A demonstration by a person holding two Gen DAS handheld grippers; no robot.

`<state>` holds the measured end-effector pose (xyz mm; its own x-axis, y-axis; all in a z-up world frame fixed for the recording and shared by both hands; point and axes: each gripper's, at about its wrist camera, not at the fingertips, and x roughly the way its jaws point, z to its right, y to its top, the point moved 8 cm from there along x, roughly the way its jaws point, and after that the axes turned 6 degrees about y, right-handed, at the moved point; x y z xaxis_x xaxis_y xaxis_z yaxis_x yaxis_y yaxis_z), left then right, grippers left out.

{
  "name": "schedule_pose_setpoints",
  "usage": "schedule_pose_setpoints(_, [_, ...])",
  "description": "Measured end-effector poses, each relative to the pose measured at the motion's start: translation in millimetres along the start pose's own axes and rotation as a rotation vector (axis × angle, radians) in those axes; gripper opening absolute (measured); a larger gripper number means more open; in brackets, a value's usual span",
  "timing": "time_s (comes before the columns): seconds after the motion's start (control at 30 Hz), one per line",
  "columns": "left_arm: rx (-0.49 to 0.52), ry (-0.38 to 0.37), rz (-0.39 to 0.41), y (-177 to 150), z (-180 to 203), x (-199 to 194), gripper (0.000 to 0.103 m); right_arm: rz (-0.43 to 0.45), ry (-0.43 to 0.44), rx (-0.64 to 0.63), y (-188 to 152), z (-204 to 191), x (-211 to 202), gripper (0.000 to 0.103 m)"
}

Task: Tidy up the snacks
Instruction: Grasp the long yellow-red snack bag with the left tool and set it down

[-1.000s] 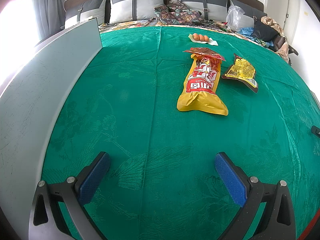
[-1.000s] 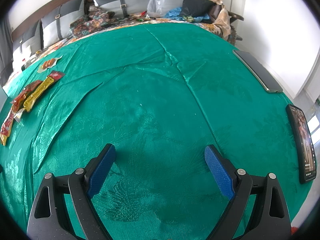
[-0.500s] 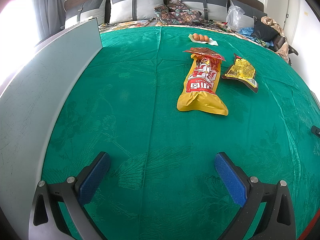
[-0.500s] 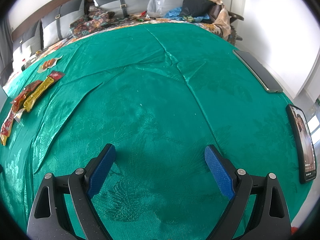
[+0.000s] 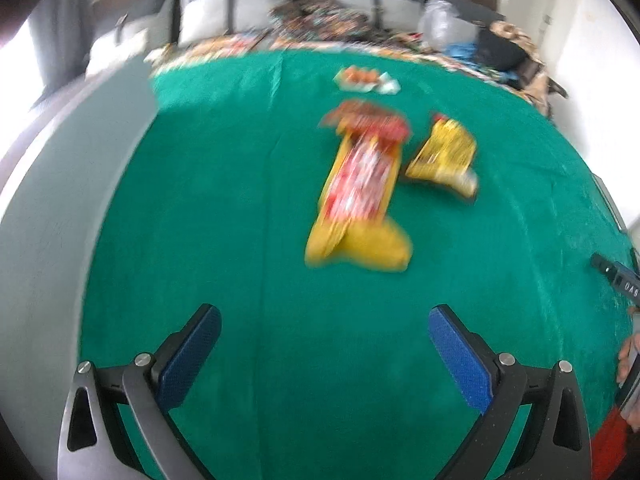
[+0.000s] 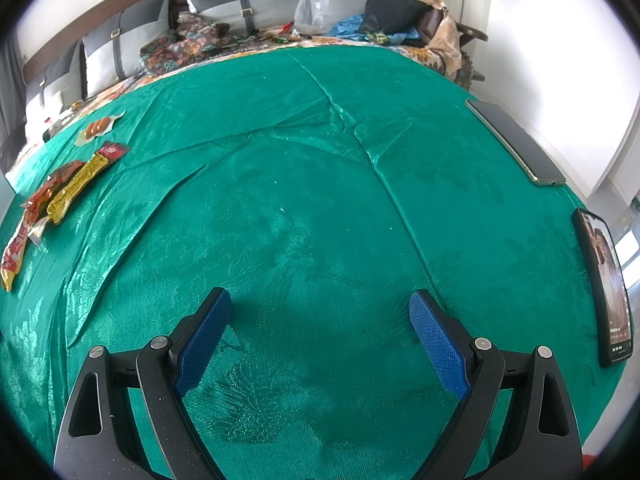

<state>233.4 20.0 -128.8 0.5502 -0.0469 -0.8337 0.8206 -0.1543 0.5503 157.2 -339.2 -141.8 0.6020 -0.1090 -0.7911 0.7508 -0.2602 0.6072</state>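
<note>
Left wrist view, blurred throughout, shows the left gripper (image 5: 324,344) with its blue-padded fingers (image 5: 188,356) spread wide and empty above a bed covered in a green bedspread (image 5: 224,208). Ahead of it lies a long yellow-and-red snack bag (image 5: 360,192), with a smaller yellow snack packet (image 5: 444,156) just beside it on the right, the two apart by a narrow strip of cloth. Farther back, near the pillows (image 5: 236,8), sits a clear packet of small orange sausages (image 5: 360,78). A pale grey panel (image 5: 60,184) runs along the bed's left edge. Right wrist view, sharp, shows the right gripper (image 6: 320,320) likewise wide and empty over bare, creased bedspread, well apart from the three snacks, which appear at its far left edge. Two phones rest along the right side of the bed: a dark one (image 6: 516,142) farther back and one with a lit screen (image 6: 606,284) nearer the camera.
</note>
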Motion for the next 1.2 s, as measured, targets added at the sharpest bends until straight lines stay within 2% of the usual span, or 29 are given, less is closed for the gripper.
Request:
schedule_pose_setpoints(0.13, [0.114,0.053,-0.032,41.0,19.8,23.8,0.101,0.0,0.0,0.0,0.0,-0.3,-0.1,0.093])
schedule_pose_setpoints(0.2, [0.116,0.071,-0.069,55.5,24.9,45.4,0.088,0.0,0.0,0.0,0.0,-0.3,-0.1,0.093])
schedule_pose_setpoints(0.23, [0.105,0.077,-0.092,57.7,25.0,53.4,0.067,0.0,0.001,0.0,0.0,-0.3,-0.1,0.093])
schedule_pose_setpoints(0.27, [0.081,0.049,-0.123,57.3,25.5,60.5,0.05,0.0,0.001,0.0,-0.1,0.1,0.0,0.093])
schedule_pose_setpoints(0.3, [0.019,0.005,-0.118,59.8,23.8,60.6,0.049,0.0,0.001,0.0,-0.1,-0.2,-0.1,0.093])
schedule_pose_setpoints(0.4, [-0.044,-0.02,-0.124,47.8,18.0,48.3,0.047,0.0,0.001,0.0,0.1,-0.2,0.0,0.093])
schedule_pose_setpoints(0.6, [-0.01,0.003,-0.133,-27.6,1.7,-1.9,0.048,0.0,0.001,0.0,0.7,-1.0,0.9,0.093])
schedule_pose_setpoints(0.67, [-0.013,0.016,-0.13,-43.0,-5.1,-11.2,0.049,0.0,0.001,0.0,0.7,-1.0,0.9,0.093])
schedule_pose_setpoints(0.7, [-0.021,0.026,-0.118,-45.9,-9.8,-13.1,0.05,0.0,0.001,0.0,0.6,-1.0,0.9,0.093])
schedule_pose_setpoints(0.73, [-0.027,0.039,-0.104,-45.3,-13.3,-12.3,0.057,0.0,0.001,0.0,0.6,-0.9,0.9,0.093])
schedule_pose_setpoints(0.77, [-0.033,0.055,-0.096,-43.7,-16.8,-9.4,0.073,0.0,0.001,0.0,0.5,-0.6,1.0,0.093])
schedule_pose_setpoints(0.83, [-0.07,0.093,-0.067,-36.6,-27.8,-2.0,0.087,0.0,0.001,0.0,0.6,-1.0,0.8,0.093])
schedule_pose_setpoints(0.9, [-0.106,0.109,-0.059,-32.8,-35.7,9.5,0.09,0.0,0.003,-0.002,0.6,-1.1,0.8,0.093])
schedule_pose_setpoints(0.97, [-0.115,0.142,-0.033,-26.9,-42.5,15.3,0.099,0.0,0.003,-0.002,0.5,-0.9,0.9,0.093])
schedule_pose_setpoints(1.03, [-0.134,0.142,-0.027,-24.1,-48.3,20.8,0.103,0.0,0.003,-0.002,0.5,-1.0,0.9,0.093])
schedule_pose_setpoints(1.2, [-0.141,0.141,0.015,-22.3,-52.1,24.5,0.103,0.0,0.003,-0.002,0.4,-1.0,0.9,0.093])
